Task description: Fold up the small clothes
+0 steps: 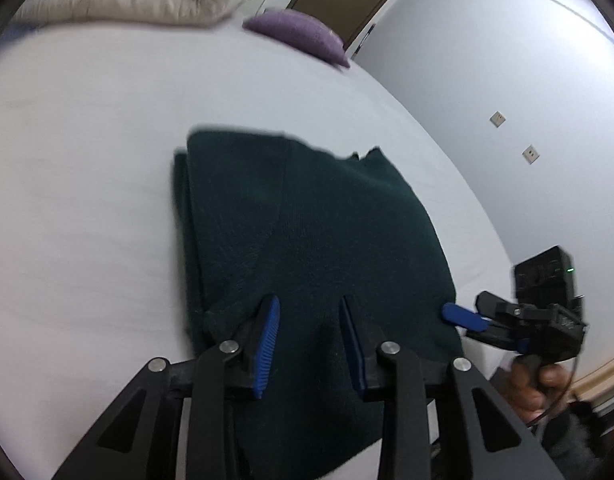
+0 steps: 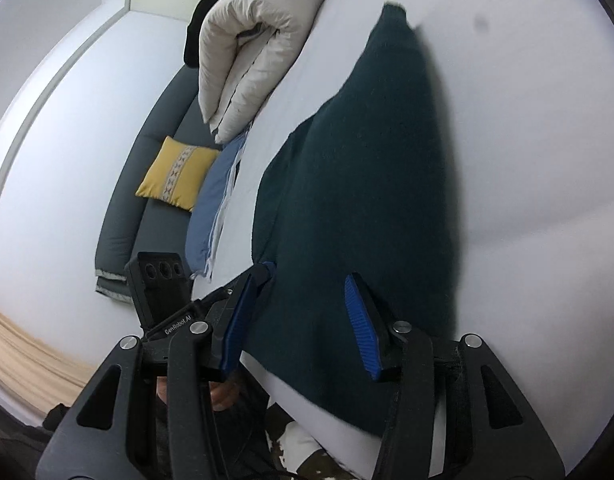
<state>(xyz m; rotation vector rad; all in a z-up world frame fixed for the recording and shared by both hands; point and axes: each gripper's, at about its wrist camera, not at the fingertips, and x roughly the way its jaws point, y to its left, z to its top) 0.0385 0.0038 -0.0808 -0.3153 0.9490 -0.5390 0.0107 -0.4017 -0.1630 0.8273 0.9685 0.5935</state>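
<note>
A dark green knitted garment [image 1: 307, 220] lies folded in a thick rectangle on the white bed sheet [image 1: 87, 160]. My left gripper [image 1: 308, 299] hovers over its near end. The jaws stand apart, the ribbed blue pads [image 1: 267, 336] are bare, and only the cloth beneath shows between them. At the garment's right corner my right gripper [image 1: 461, 312] comes in sideways, its blue finger touching the edge. In the right wrist view the garment [image 2: 367, 180] runs away from me. My right gripper [image 2: 305, 274] straddles its near corner, open, with its pad faces uncovered.
A folded cream duvet [image 2: 259, 48] and a purple pillow [image 1: 299, 36] lie at the bed's far side. A blue cloth [image 2: 211, 216] hangs at the bed's edge, beside a grey sofa [image 2: 155, 220] with a yellow cushion [image 2: 177, 174]. A hand [image 1: 535, 384] holds the right gripper.
</note>
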